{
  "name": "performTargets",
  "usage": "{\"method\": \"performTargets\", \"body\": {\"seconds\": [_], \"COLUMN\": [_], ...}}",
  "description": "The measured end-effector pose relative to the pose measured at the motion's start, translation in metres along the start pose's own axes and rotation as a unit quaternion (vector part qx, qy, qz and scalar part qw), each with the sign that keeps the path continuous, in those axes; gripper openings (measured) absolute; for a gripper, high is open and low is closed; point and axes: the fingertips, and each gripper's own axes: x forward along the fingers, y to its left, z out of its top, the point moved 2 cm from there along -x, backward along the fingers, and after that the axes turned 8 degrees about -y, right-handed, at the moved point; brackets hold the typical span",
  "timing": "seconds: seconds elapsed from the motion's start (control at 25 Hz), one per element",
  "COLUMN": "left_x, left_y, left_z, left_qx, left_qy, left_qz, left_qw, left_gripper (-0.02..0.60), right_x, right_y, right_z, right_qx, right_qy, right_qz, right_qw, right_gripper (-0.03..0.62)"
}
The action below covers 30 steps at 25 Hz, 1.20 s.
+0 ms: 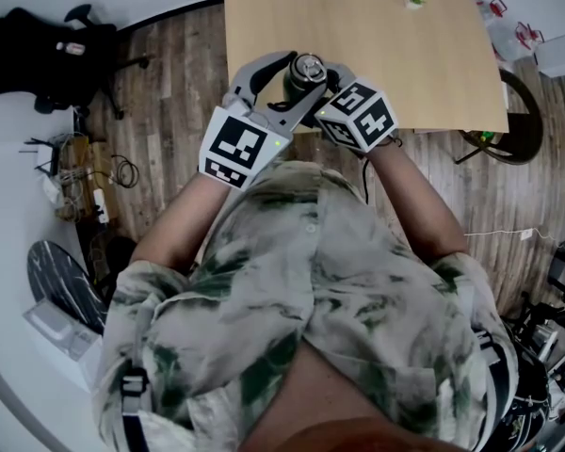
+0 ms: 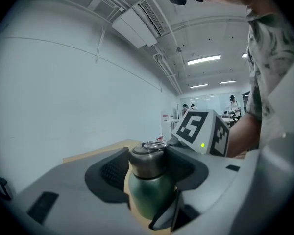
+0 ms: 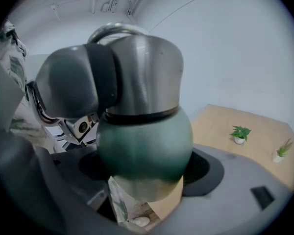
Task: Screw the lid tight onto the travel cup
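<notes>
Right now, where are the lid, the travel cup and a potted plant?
lid (image 2: 148, 164), left gripper view, steel side.
travel cup (image 3: 144, 141), right gripper view, green body.
potted plant (image 3: 240, 131), right gripper view, leaves.

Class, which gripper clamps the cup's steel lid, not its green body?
The left gripper; its pads flank the lid, while the right gripper holds the green body.

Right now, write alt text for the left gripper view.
The left gripper grips the steel lid of a green travel cup. Behind it is the right gripper's marker cube, with a wooden table and white wall at left.
</notes>
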Motion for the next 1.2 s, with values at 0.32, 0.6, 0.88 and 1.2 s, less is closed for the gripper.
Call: {"method": "performTargets", "body": {"seconds": [0.32, 0.6, 0.88, 1.2], "left_x": [-0.004, -0.006, -0.006, 0.001], "left_y": [-0.004, -0.007, 0.0, -0.003], "left_z": [0.0, 0.003, 0.001, -0.003], "left_qx": [0.002, 0.005, -0.015, -0.018], "left_qy": [-0.004, -0.015, -0.021, -0.001], "left_qz": [-0.053, -0.119, -0.139, -0.041], "left_qw": [0.9986, 0.9928, 0.9899, 0.999], "left_gripper": [0.239, 0.238, 0.239, 0.239], "right_x": [-0.003, -0.009, -0.008, -0.005], "right_y": [0.005, 0.007, 0.005, -0.002], "right_z": [-0.002, -0.001, 0.0, 0.0], "right_qx": [-0.008, -0.023, -0.019, -0.003], "right_qy": [-0.002, -0.005, -0.006, -0.01], "right_qz": [0.002, 0.008, 0.007, -0.014], "right_qw": [1.0, 1.0, 1.0, 1.0], "right_gripper": [0.405, 0.405, 0.405, 0.405]}}
